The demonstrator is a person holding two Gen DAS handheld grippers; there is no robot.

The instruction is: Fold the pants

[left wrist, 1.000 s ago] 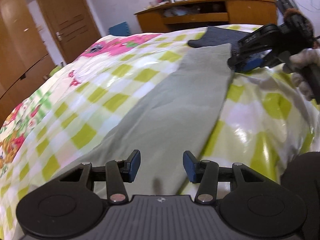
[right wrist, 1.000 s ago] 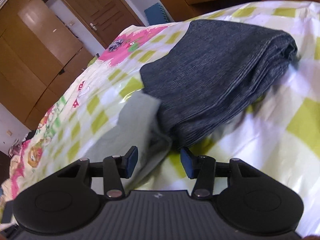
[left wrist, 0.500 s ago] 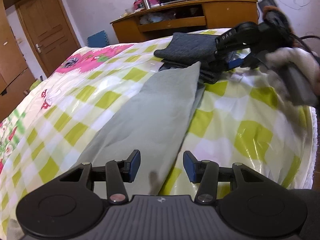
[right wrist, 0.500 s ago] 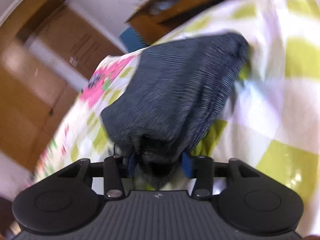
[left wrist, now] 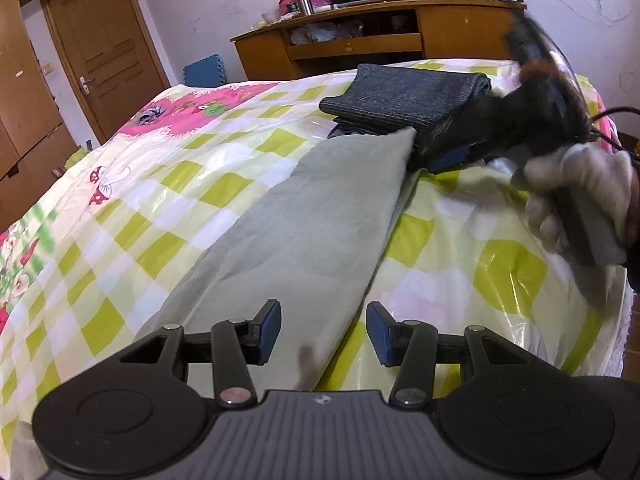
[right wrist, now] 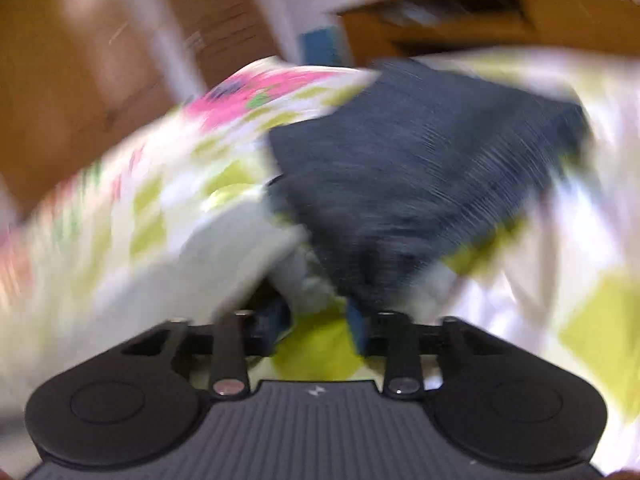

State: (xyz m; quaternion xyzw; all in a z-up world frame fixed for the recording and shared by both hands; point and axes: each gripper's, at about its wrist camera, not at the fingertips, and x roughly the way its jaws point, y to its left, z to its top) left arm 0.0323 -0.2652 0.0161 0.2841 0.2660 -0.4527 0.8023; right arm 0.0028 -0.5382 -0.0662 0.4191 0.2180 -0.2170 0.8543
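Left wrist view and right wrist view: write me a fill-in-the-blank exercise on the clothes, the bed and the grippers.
1. The long pale grey-green pants lie spread on the ____-and-white checked bedsheet.
2. The folded dark grey garment sits at the pants' ____ end, seen from the left gripper.
3. The left gripper's blue pads stand apart with ____ between them.
4. The right gripper is held by a hand in a ____ glove.

Missing words: green; far; nothing; white
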